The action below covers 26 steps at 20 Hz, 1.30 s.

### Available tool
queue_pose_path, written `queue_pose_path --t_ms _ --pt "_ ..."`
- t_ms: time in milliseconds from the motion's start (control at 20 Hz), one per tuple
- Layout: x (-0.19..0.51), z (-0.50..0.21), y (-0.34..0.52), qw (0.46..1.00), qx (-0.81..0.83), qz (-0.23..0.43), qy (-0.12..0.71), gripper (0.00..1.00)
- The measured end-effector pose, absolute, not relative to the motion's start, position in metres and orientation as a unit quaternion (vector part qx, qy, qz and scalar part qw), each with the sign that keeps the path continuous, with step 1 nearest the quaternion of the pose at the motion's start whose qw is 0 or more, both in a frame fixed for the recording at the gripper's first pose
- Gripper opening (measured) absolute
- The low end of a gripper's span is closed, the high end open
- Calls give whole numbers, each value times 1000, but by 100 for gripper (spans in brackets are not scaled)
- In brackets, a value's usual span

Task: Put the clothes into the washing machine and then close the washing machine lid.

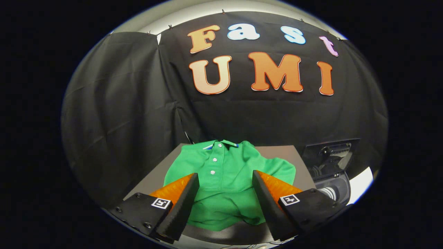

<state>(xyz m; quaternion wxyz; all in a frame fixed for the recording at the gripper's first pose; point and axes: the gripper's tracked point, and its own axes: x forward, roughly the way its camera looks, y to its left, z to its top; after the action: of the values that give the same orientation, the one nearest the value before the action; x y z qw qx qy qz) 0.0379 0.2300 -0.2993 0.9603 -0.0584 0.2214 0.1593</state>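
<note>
Jaws released, spread wide over the green polo shirt [225, 180]. Shirt lies on the tabletop [277, 154], between and beyond them. Washing machine [332, 173] sits beyond the right jaw.

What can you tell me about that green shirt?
The green shirt is a polo of soft knit-looking cloth, with a collar and a short placket of pale buttons. It lies loosely rumpled, front up, on a grey board, collar toward the black cloth wall. The claw hangs open above it, fingers apart on either side of the placket.
</note>
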Motion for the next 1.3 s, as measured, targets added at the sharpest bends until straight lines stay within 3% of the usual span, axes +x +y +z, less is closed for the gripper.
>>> queue_pose_path --t_ms 450,700,800,950,1150,1300 --pt "45 -330 230 952 -98 144 251 99" --pt "48 -340 231 944 -116 139 275 91" --pt "50 -340 231 944 -118 145 271 65" --pt "52 -341 228 943 -102 150 280 44" --pt "52 -337 227 940 -87 158 290 26" --pt "47 -336 224 943 -91 150 283 20"
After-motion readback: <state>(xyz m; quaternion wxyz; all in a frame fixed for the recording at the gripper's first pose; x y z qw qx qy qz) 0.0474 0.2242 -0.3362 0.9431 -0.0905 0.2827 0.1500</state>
